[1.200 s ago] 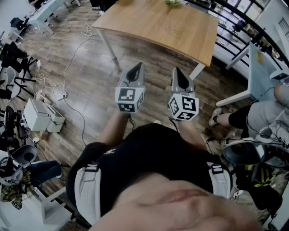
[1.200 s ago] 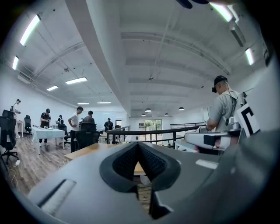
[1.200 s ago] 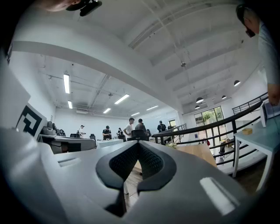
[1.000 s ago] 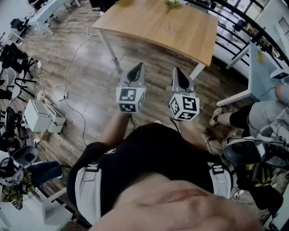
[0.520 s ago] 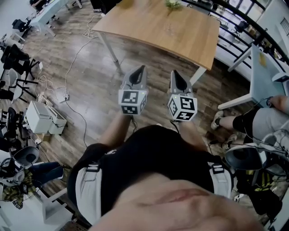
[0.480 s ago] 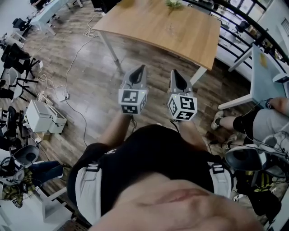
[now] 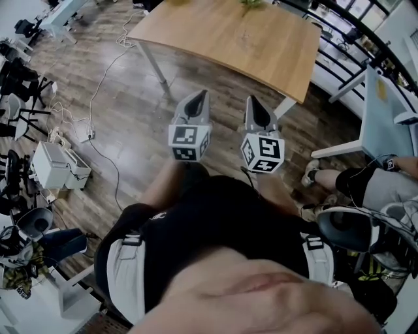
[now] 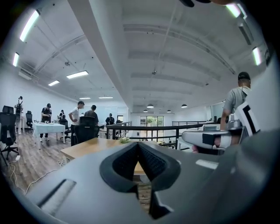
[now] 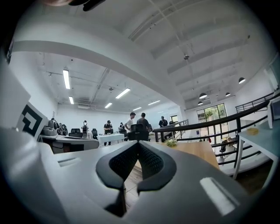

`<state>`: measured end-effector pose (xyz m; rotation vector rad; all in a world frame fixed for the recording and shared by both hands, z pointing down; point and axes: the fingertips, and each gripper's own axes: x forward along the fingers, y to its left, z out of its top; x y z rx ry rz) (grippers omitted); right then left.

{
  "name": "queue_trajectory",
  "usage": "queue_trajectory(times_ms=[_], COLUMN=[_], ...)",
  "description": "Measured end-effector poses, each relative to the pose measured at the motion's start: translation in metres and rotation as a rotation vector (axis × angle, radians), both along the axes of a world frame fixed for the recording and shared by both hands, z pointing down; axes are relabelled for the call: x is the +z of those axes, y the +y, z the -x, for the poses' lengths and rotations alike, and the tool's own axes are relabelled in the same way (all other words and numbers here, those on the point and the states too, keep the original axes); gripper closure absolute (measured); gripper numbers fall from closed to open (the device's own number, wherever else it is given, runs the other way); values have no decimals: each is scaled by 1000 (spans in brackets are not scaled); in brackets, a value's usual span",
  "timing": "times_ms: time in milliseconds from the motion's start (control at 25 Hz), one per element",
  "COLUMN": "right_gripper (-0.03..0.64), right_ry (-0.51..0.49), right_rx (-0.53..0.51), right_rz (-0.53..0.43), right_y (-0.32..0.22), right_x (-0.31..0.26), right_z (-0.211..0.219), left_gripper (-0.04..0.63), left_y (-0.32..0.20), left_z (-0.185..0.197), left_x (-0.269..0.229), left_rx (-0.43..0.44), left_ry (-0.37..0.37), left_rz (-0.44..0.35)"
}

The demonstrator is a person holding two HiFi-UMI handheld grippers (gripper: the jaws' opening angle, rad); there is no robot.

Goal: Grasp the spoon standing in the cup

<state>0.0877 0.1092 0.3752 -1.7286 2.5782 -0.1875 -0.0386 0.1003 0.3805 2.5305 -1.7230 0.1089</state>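
I can make out no cup and no spoon in any view. Both grippers are held side by side in front of the person's body, above the wooden floor and short of the wooden table (image 7: 235,32). The left gripper (image 7: 198,96) is shut with nothing in it, its jaw tips meeting (image 8: 138,143). The right gripper (image 7: 252,100) is likewise shut and empty (image 9: 138,143). Both point toward the table, which shows beyond the jaws (image 8: 94,146) (image 9: 199,151). A small green plant (image 7: 251,3) stands at the table's far edge.
A white box (image 7: 55,166) and cables (image 7: 98,98) lie on the floor at the left, near dark office chairs (image 7: 16,78). A white desk (image 7: 385,104) and a seated person (image 7: 379,182) are at the right. A black railing (image 8: 175,128) runs behind the table. Several people stand far off.
The head view has shifted slightly, with the table a bit nearer. Both grippers stay shut and side by side, a little closer together.
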Motion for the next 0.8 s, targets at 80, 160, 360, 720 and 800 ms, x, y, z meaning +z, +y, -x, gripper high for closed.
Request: queue_trajectory(times_ms=[80, 160, 360, 720, 800], right_gripper=[617, 617, 617, 617, 617], right_ry=[15, 25, 42, 58, 57], right_rx=[11, 5, -5, 48, 61], right_rz=[19, 44, 24, 44, 51], right_y=[-10, -27, -85, -191, -216], right_x=[6, 14, 13, 1, 0], right_z=[-1, -2, -1, 23, 28], left_gripper=[583, 583, 583, 583, 583], left_y=[-10, -29, -95, -212, -235], left_z=[-4, -8, -15, 3, 9], left_x=[4, 10, 18, -7, -8], left_rx=[16, 25, 61, 148, 155], left_ry=[-3, 0, 15, 40, 41], left_rz=[4, 11, 23, 2, 0])
